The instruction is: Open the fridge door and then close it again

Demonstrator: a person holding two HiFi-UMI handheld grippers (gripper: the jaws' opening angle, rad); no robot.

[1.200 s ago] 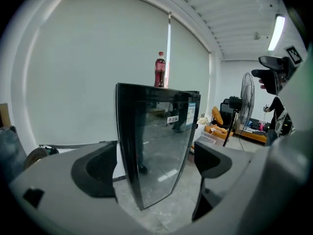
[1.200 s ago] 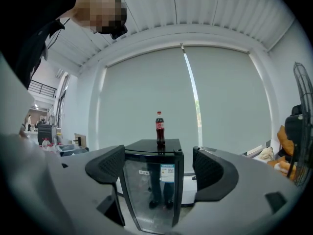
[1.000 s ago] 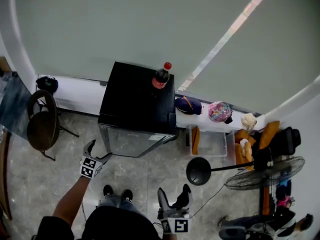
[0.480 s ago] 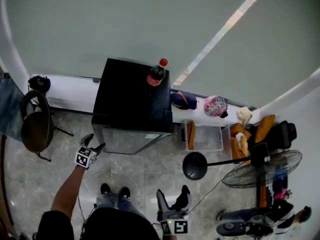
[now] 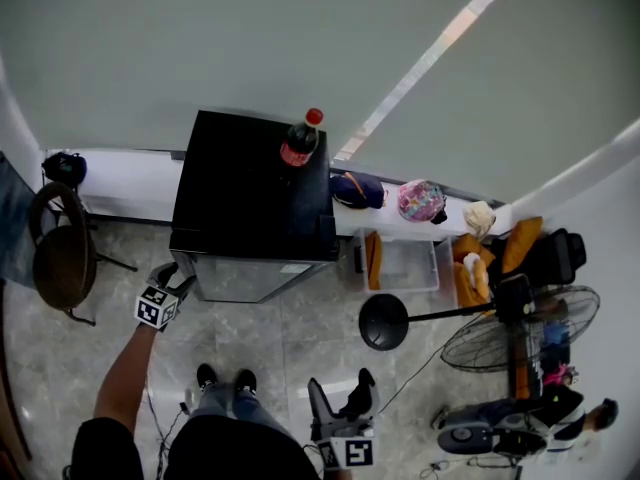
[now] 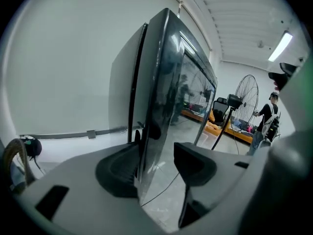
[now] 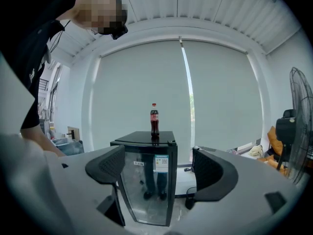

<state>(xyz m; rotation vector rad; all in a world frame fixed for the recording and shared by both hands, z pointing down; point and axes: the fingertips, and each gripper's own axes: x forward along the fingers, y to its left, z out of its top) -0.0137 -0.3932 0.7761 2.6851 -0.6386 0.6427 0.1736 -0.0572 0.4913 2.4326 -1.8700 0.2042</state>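
A small black fridge (image 5: 250, 183) stands against the wall with a cola bottle (image 5: 297, 140) on top. Its glass door (image 5: 248, 277) faces me. My left gripper (image 5: 177, 278) is at the door's left front corner. In the left gripper view the door's edge (image 6: 161, 106) stands between the jaws of the left gripper (image 6: 155, 168). The jaws have just been closing; a gap still shows beside the right pad. My right gripper (image 5: 342, 393) hangs open low by my body, well short of the fridge (image 7: 146, 180), with nothing between its jaws.
A round chair (image 5: 62, 258) stands left of the fridge. A standing fan (image 5: 520, 338) with a round base (image 5: 385, 321) is at the right, beside a clear plastic box (image 5: 405, 265). Bags (image 5: 420, 200) lie on the white ledge (image 5: 110, 180).
My left gripper has moved in to the fridge door's left corner, and its jaws have narrowed around the door edge. The right gripper has stayed where it was.
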